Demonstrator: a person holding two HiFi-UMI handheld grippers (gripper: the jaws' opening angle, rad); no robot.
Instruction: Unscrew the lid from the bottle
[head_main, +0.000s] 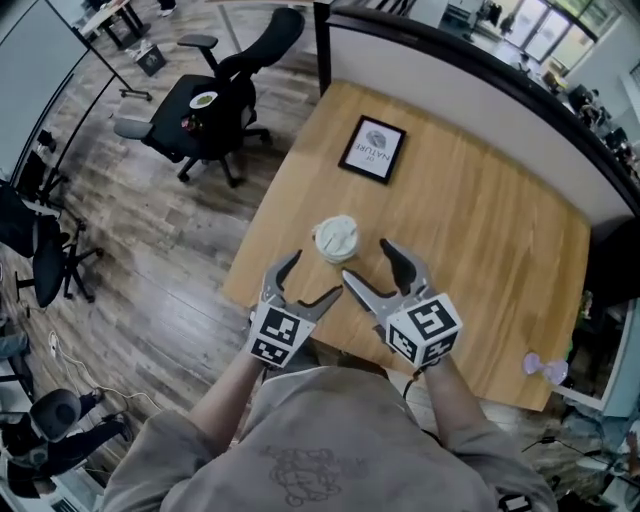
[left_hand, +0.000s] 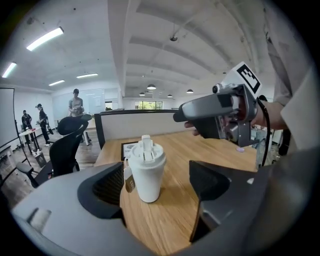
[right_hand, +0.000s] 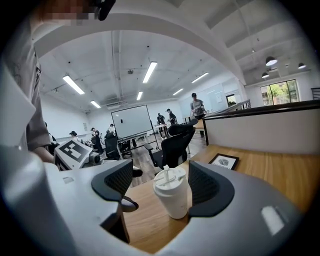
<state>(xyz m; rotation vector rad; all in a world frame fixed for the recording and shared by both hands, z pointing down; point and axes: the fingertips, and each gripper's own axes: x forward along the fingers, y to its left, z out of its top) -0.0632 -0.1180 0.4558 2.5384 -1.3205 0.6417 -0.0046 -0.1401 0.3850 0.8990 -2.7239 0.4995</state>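
Note:
A white bottle with a white flip-top lid stands upright near the left edge of the wooden table. My left gripper is open just short of it, on the near side. In the left gripper view the bottle stands ahead between the spread jaws, untouched. My right gripper is open too, to the bottle's right and near side. In the right gripper view the bottle sits close beside the right-hand jaw; contact cannot be told. A small tag hangs at the bottle's side.
A black-framed picture lies flat further back on the table. A small pale purple object rests near the table's right front corner. A black office chair stands on the floor beyond the left edge. A dark partition runs along the far side.

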